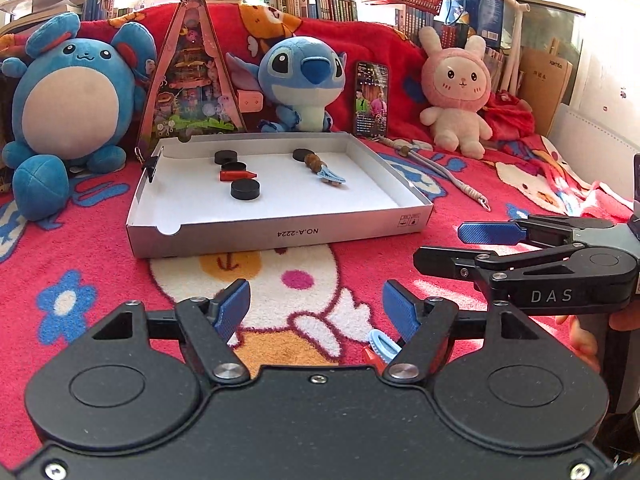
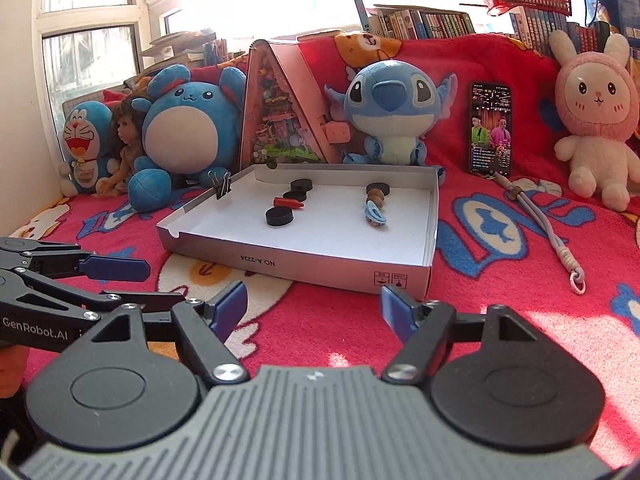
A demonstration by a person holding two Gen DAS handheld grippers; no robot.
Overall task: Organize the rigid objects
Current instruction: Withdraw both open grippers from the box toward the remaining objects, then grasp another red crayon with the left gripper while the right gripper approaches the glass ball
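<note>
A shallow white cardboard box (image 1: 280, 236) (image 2: 320, 268) lies on the red blanket ahead of both grippers. Inside are several black discs (image 1: 245, 190) (image 2: 279, 216), a red crayon-like stick (image 1: 238, 176) (image 2: 288, 202) and a brown beaded piece with a light-blue clip (image 1: 331, 177) (image 2: 375, 214). My left gripper (image 1: 316, 308) (image 2: 136, 284) is open, short of the box, with nothing between its pads. A small light-blue ribbed piece with a red tip (image 1: 380, 346) lies on the blanket under its right finger, partly hidden. My right gripper (image 2: 312, 306) (image 1: 452, 248) is open and holds nothing.
A black binder clip (image 1: 152, 164) (image 2: 223, 186) sits on the box's left rim. Plush toys (image 1: 304, 80), a triangular toy box (image 1: 192, 80) and a lit phone (image 1: 371, 98) line the back. A grey cord (image 1: 448, 172) (image 2: 544, 224) lies right of the box.
</note>
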